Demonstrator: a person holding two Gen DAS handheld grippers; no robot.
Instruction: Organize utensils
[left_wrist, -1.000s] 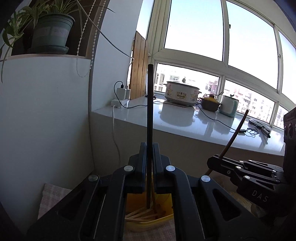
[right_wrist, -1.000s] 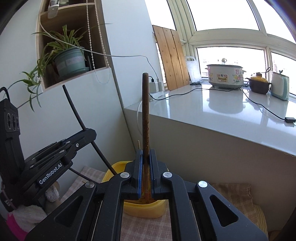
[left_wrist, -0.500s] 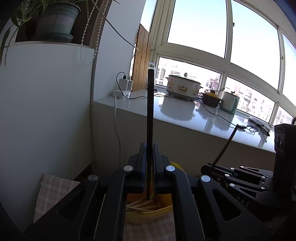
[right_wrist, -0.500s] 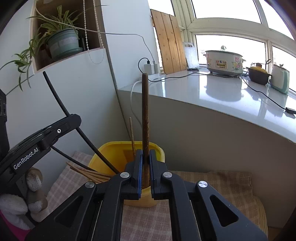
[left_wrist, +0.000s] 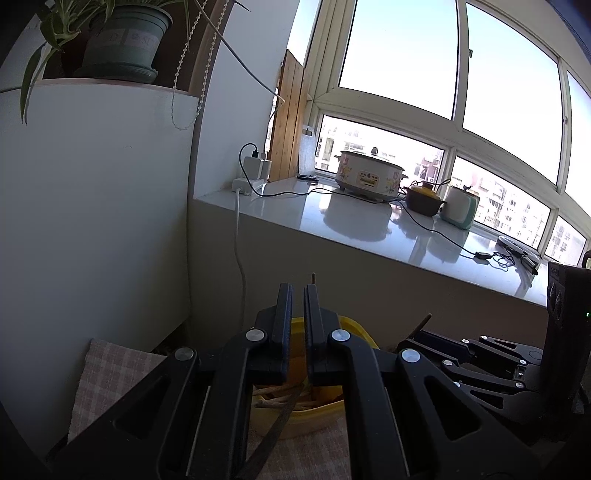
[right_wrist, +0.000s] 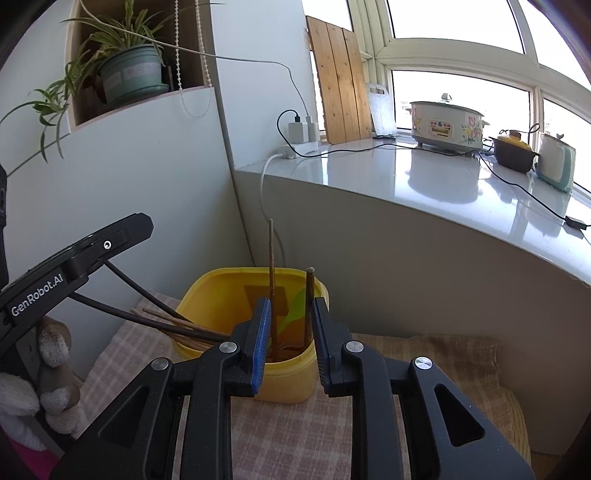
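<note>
A yellow tub (right_wrist: 218, 286) stands on a checked cloth and holds several chopsticks. My right gripper (right_wrist: 290, 302) is open just in front of the tub; a dark brown chopstick (right_wrist: 308, 295) stands loose in the tub between its jaws, beside a thinner brown stick (right_wrist: 271, 258). My left gripper (left_wrist: 298, 291) is slightly open above the tub (left_wrist: 354, 326), holding nothing. A black chopstick (left_wrist: 275, 430) lies slanted over the tub's near rim below it. The left gripper (right_wrist: 144, 225) also shows at the left of the right wrist view, above black chopsticks (right_wrist: 147, 323).
A white counter (right_wrist: 424, 177) with a cooker (right_wrist: 445, 122), a brown pot, a kettle and cables runs behind the tub. A white wall with a potted plant (right_wrist: 127, 72) is at the left. A plush toy (right_wrist: 51, 362) sits at the left edge.
Both grippers opened. The black chopstick dropped from the left one and now leans across the tub's rim. The brown chopstick dropped from the right one into the tub.
</note>
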